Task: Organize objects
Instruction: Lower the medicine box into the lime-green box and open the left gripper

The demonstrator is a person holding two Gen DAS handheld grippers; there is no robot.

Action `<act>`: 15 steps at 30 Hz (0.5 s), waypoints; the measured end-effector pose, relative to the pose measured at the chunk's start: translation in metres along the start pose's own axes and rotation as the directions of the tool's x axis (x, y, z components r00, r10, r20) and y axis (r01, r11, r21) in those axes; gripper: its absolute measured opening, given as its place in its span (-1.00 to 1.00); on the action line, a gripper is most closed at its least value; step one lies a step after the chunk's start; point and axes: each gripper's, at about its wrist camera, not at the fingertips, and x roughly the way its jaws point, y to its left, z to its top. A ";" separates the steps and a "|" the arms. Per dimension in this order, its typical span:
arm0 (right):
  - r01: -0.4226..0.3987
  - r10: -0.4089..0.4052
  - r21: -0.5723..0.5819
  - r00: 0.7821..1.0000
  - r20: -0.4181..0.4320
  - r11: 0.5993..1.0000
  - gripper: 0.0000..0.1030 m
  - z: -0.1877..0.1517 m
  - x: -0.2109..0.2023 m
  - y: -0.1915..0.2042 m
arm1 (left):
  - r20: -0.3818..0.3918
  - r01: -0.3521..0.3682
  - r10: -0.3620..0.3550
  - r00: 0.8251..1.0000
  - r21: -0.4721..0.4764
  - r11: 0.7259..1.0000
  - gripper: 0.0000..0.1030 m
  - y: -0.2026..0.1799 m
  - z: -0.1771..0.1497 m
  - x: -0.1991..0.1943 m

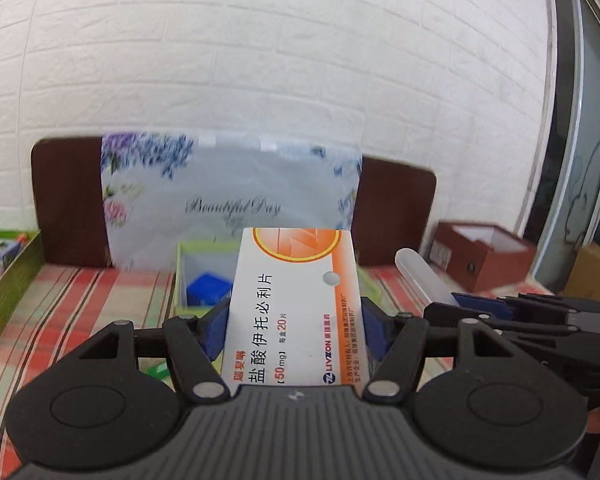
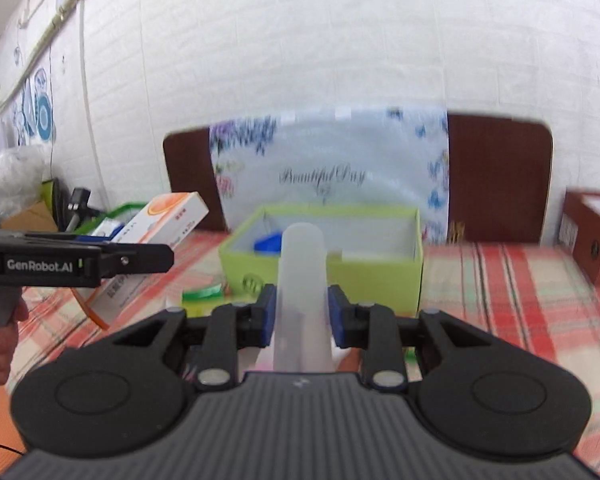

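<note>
My left gripper (image 1: 294,328) is shut on a white and orange medicine box (image 1: 296,304), held up above the checked tablecloth. The box also shows in the right wrist view (image 2: 160,220). My right gripper (image 2: 302,316) is shut on a translucent white plastic tube (image 2: 302,280), held upright in front of a light green open box (image 2: 340,264). The tube also shows in the left wrist view (image 1: 420,276). The green box holds a blue object (image 2: 268,244) and shows behind the medicine box in the left wrist view (image 1: 204,256).
A second green tray (image 1: 8,280) with items stands at the far left. A brown box (image 1: 480,256) stands at the right. A flowered board (image 1: 228,192) leans on a brown headboard against the white brick wall. A green wrapper (image 2: 202,292) lies on the cloth.
</note>
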 end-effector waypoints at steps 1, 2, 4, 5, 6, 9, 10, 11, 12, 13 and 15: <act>0.011 -0.011 -0.008 1.000 0.019 1.000 -0.49 0.011 0.004 -0.003 | 0.009 -0.005 0.005 1.000 -0.005 1.000 0.32 0.002 0.008 0.007; 0.020 -0.019 -0.012 0.999 0.034 1.000 -0.49 0.021 0.009 -0.007 | 0.013 -0.009 0.009 1.000 -0.009 1.000 0.32 0.002 0.016 0.015; 0.029 -0.028 -0.010 0.998 0.057 1.000 -0.49 0.042 0.024 -0.016 | 0.012 -0.008 0.008 1.000 -0.030 1.000 0.32 0.005 0.029 0.034; 0.037 -0.036 -0.014 0.997 0.064 0.999 -0.49 0.051 0.032 -0.020 | 0.012 -0.007 0.008 1.000 -0.042 0.999 0.32 0.006 0.035 0.044; 0.048 -0.047 -0.021 0.996 0.070 0.999 -0.49 0.059 0.042 -0.024 | 0.009 -0.009 0.010 1.000 -0.052 0.999 0.32 0.008 0.039 0.056; 0.070 -0.065 -0.054 0.995 0.080 0.996 -0.49 0.077 0.072 -0.033 | 0.008 -0.025 0.026 1.000 -0.075 0.997 0.32 0.013 0.050 0.091; 0.079 -0.074 -0.064 0.994 0.079 0.995 -0.48 0.081 0.082 -0.035 | 0.004 -0.025 0.025 1.000 -0.085 0.996 0.32 0.016 0.053 0.104; 0.089 -0.084 -0.072 0.994 0.075 0.993 -0.48 0.084 0.093 -0.037 | -0.002 -0.024 0.024 1.000 -0.095 0.995 0.32 0.018 0.055 0.115; 0.092 -0.087 -0.075 0.994 0.067 0.993 -0.48 0.086 0.105 -0.040 | -0.011 -0.031 0.030 0.999 -0.099 0.995 0.32 0.021 0.055 0.127; 0.091 -0.087 -0.074 0.995 0.057 0.993 -0.49 0.087 0.115 -0.043 | -0.016 -0.041 0.039 0.999 -0.092 0.995 0.32 0.023 0.056 0.139; 0.097 -0.095 -0.077 0.995 0.032 0.992 -0.48 0.085 0.138 -0.049 | -0.022 -0.053 0.052 0.998 -0.068 0.996 0.32 0.025 0.053 0.160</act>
